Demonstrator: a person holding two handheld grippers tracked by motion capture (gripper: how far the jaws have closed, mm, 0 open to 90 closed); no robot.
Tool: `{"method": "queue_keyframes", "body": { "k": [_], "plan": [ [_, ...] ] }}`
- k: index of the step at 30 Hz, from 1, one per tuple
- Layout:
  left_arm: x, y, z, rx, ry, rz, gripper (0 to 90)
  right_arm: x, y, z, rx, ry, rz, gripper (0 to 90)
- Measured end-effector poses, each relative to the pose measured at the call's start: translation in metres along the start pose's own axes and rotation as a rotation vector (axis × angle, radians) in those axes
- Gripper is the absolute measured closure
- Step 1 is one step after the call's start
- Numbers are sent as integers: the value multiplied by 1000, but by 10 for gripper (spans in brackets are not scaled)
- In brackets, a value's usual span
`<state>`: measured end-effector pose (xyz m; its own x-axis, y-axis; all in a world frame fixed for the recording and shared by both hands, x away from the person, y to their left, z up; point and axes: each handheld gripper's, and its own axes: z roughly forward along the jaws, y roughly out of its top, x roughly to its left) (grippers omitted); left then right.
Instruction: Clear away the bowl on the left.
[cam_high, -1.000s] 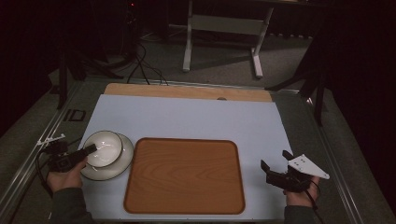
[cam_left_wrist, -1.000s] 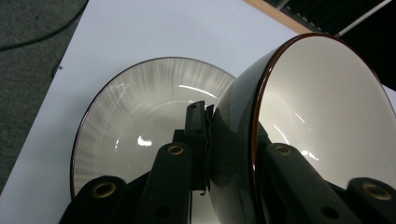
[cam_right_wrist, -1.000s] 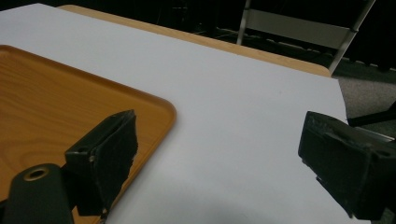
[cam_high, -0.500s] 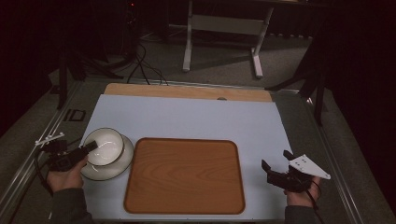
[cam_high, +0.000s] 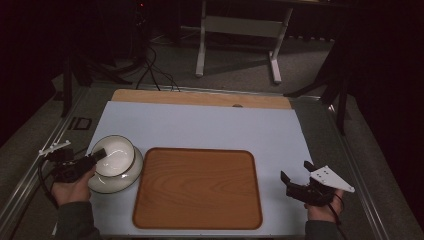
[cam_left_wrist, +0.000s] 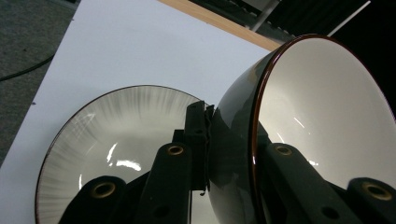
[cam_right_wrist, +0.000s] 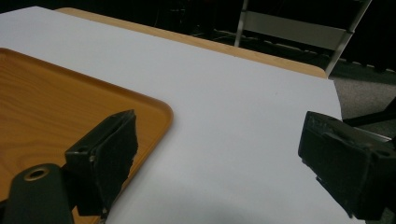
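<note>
we have the left gripper (cam_high: 95, 158) pinching the near-left wall of the white bowl (cam_high: 116, 155), one jaw inside the rim, one on the outside. in the left gripper view the bowl (cam_left_wrist: 308, 126) is tipped up on the jaws, dark-red rim toward us, w/ the ribbed grey plate (cam_left_wrist: 116, 140) below and behind it. so the grasp is done, and the lift off the plate (cam_high: 125, 181) looks just begun; from the high view we can't tell for sure whether the bowl's foot is fully clear of the plate or resting on one edge.

right gripper (cam_high: 296, 182) sits idle at the table's near-right corner, jaws spread wide w/ nothing between them. the right gripper view looks across bare white table cover (cam_right_wrist: 243, 116) w/ the wooden tray's corner (cam_right_wrist: 70, 98) just beside the left-hand jaw.

wooden tray (cam_high: 197, 187) is bare, just beside the plate. as we read it, the likely job is moving the crockery onto the tray: bowl gripped, nothing placed yet. left to do: carry the bowl over to the tray, set it down upright, let go, then prob. the plate. early stage, roughly the first step of several.
</note>
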<state>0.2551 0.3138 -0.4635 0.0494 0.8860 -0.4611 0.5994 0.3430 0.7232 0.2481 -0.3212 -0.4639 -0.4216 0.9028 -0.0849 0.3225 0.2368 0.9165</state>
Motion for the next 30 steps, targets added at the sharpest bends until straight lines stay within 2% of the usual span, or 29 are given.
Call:
{"method": "queue_keyframes", "body": {
  "k": [7,23,27,30],
  "plan": [
    [-10,1,2,0,-20,46,794,0,0,0,0,0,0,114],
    [-24,-3,7,-5,-45,94,792,0,0,0,-1,-1,-1,114],
    [-30,-4,12,12,-53,125,791,0,0,-1,-1,-2,0,114],
    [-32,-5,13,15,-58,131,791,0,0,-1,0,-2,0,114]
  ]
}}
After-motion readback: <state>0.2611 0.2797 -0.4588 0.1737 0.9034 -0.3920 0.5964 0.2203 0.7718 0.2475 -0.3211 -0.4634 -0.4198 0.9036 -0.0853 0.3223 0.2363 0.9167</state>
